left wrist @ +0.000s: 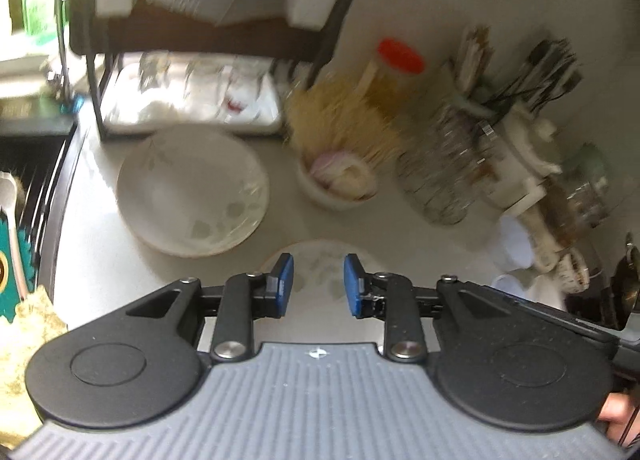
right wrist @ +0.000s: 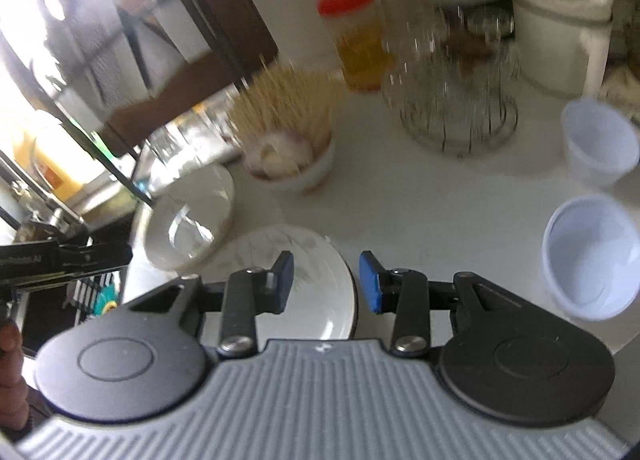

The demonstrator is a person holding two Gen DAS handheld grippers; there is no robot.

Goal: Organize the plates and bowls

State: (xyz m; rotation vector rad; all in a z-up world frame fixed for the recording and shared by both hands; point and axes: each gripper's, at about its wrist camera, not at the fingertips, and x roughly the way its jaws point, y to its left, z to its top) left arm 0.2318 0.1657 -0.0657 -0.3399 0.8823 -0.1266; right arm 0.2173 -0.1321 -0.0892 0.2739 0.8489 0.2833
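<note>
A white bowl (left wrist: 192, 192) with a faint leaf pattern sits on the pale counter, ahead and left of my left gripper (left wrist: 319, 274). That gripper is open, its blue pads apart with nothing between them, hovering over a small patterned plate (left wrist: 320, 260). In the right wrist view the same plate (right wrist: 316, 300) lies under my right gripper (right wrist: 326, 278), which is open and holds nothing. The plate's right rim shows below the gap between its pads. The bowl (right wrist: 188, 216) lies beyond the plate to the left. Two pale blue-white small bowls (right wrist: 592, 256) (right wrist: 600, 140) stand at the right.
A dark dish rack (left wrist: 200, 32) stands behind the bowl. A cup of wooden sticks (left wrist: 336, 176), a red-lidded jar (left wrist: 400, 56), a clear glass holder (right wrist: 456, 100) and a white pot (right wrist: 560, 32) crowd the back. A dark sink grid (left wrist: 36, 180) lies at the left.
</note>
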